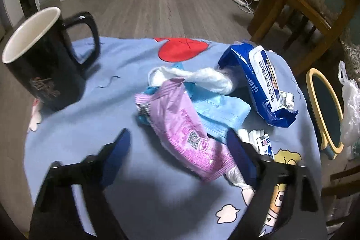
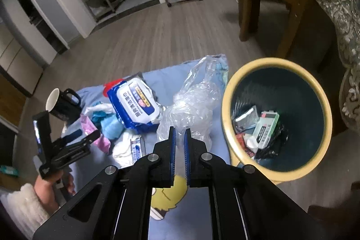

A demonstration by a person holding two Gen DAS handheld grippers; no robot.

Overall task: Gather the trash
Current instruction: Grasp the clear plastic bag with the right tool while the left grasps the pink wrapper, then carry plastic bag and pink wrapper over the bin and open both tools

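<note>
Right claw (image 2: pixel 179 141) clamped on one clear plastic bag (image 2: pixel 193 100), left claw (image 1: pixel 180 152) apart, one bin (image 2: pixel 227 105), one mug (image 1: pixel 42 60).

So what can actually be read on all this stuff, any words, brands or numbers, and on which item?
"厨房清洁湿巾": large characters on the white label of the blue wet wipes pack; the smaller print is blurred.
Black mug: gold lettering, too blurred to read.
Pink wrapper: a QR code and characters, unreadable.
Light blue packet: faint mirrored letters, unreadable.
Small white sachet: print too small.
Box in the trash bin: label blurred.
</note>
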